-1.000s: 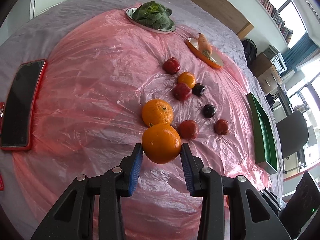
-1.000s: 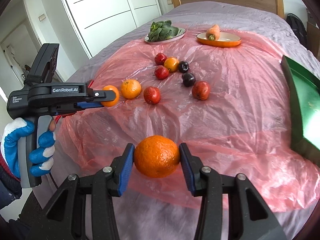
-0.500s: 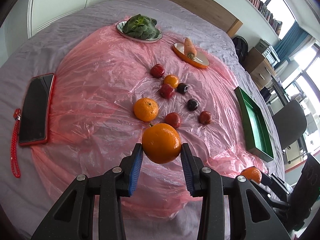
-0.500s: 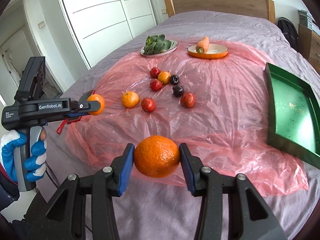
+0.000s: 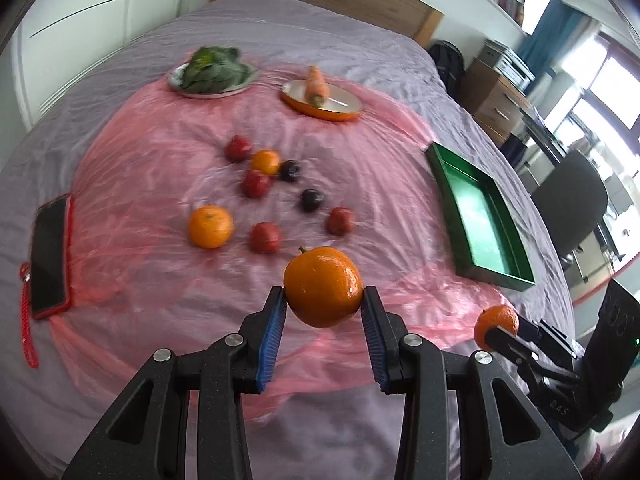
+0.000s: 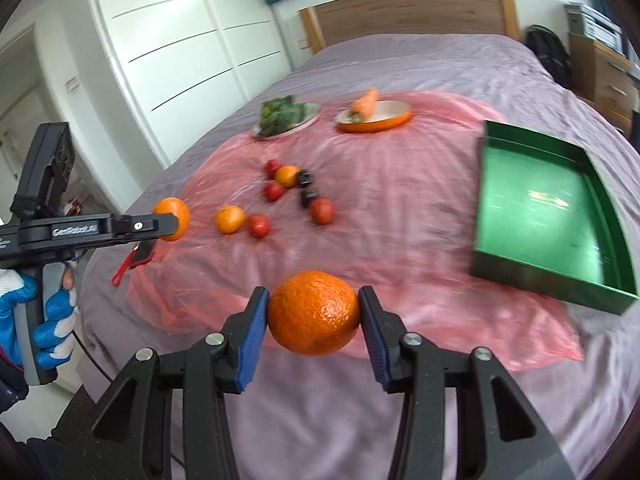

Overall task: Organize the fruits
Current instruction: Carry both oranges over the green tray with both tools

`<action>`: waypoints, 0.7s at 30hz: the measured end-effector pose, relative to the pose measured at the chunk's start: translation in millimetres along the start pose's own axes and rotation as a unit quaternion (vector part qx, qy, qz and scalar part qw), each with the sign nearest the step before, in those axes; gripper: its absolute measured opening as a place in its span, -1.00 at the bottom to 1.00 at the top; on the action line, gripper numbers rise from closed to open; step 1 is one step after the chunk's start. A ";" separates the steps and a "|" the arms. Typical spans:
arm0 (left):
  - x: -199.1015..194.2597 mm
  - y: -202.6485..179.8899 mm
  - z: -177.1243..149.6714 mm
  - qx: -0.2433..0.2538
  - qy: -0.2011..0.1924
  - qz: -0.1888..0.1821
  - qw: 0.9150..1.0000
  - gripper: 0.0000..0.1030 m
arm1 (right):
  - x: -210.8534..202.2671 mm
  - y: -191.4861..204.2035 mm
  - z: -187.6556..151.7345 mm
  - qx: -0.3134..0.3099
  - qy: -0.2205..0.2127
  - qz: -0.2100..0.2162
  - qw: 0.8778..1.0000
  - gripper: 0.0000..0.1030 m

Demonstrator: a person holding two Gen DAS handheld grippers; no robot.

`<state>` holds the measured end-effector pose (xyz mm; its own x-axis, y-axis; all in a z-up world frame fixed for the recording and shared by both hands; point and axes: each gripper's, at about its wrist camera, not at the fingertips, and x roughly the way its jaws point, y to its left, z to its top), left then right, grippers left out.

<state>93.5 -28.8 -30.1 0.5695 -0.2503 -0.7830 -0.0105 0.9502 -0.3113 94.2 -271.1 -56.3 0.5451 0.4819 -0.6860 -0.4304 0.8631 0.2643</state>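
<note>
My left gripper point(image 5: 323, 322) is shut on an orange point(image 5: 322, 286), held in the air above the near edge of the pink plastic sheet point(image 5: 160, 152). My right gripper point(image 6: 313, 322) is shut on another orange point(image 6: 313, 312), also lifted; it shows in the left wrist view point(image 5: 496, 322) at the lower right. A third orange point(image 5: 210, 226), a small orange point(image 5: 265, 161), red fruits point(image 5: 265, 237) and dark plums point(image 5: 311, 199) lie on the sheet. An empty green tray point(image 5: 480, 216) sits to the right, also in the right wrist view point(image 6: 544, 216).
A plate of leafy greens point(image 5: 214, 74) and an orange dish with a carrot point(image 5: 320, 98) stand at the far side of the bed. A phone in a red case point(image 5: 50, 250) lies at the left. A chair point(image 5: 572, 204) and drawers point(image 5: 496, 96) stand to the right.
Both grippers have lifted and pulled back from the fruit group with their oranges, and both views have turned so the green tray shows more fully.
</note>
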 end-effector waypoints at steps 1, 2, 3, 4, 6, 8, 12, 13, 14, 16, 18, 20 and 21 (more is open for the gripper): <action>4.1 -13.3 2.7 0.011 0.003 -0.006 1.000 -0.35 | -4.7 -9.2 -0.1 0.006 -0.004 -0.007 1.000 0.62; 7.3 -25.0 5.1 0.020 0.005 -0.012 1.000 -0.35 | -11.2 -20.8 0.8 0.012 -0.009 -0.017 1.000 0.62; 11.4 -36.7 8.0 0.028 0.008 -0.019 0.999 -0.35 | -16.8 -31.5 2.0 0.017 -0.013 -0.026 0.999 0.62; 15.9 -49.4 11.0 0.038 0.011 -0.026 0.999 -0.35 | -21.5 -41.1 3.7 0.021 -0.017 -0.033 0.999 0.62; 28.2 -78.1 18.5 0.059 0.016 -0.039 0.997 -0.35 | -32.3 -64.9 8.9 0.029 -0.027 -0.053 0.998 0.62; 37.2 -101.7 23.5 0.075 0.019 -0.051 0.996 -0.35 | -41.9 -88.9 17.2 0.032 -0.037 -0.077 0.996 0.62; 61.2 -153.1 39.7 0.110 0.022 -0.077 0.991 -0.35 | -50.4 -134.6 35.9 0.041 -0.050 -0.116 0.991 0.62; 67.6 -165.6 44.0 0.119 0.024 -0.083 0.989 -0.35 | -50.4 -146.0 40.7 0.045 -0.052 -0.123 0.990 0.62; 75.8 -179.1 49.3 0.129 0.025 -0.087 0.987 -0.35 | -49.5 -159.7 46.7 0.050 -0.054 -0.130 0.989 0.62; 90.6 -198.4 58.3 0.139 0.027 -0.092 0.986 -0.35 | -45.1 -180.7 55.9 0.056 -0.054 -0.141 0.987 0.62; 107.8 -214.3 68.6 0.143 0.033 -0.093 0.985 -0.35 | -36.6 -200.2 64.1 0.062 -0.052 -0.151 0.985 0.62; 126.3 -228.9 78.9 0.153 0.037 -0.088 0.984 -0.35 | -26.7 -218.2 69.7 0.065 -0.045 -0.162 0.984 0.62; 137.6 -237.2 85.3 0.158 0.039 -0.086 0.983 -0.35 | -22.1 -225.7 72.4 0.067 -0.042 -0.165 0.983 0.62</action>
<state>244.4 -272.8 -18.0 0.4758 -0.4144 -0.7758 0.3427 0.8997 -0.2704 231.4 -465.6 -51.7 0.6986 0.1790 -0.6927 -0.1253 0.9839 0.1278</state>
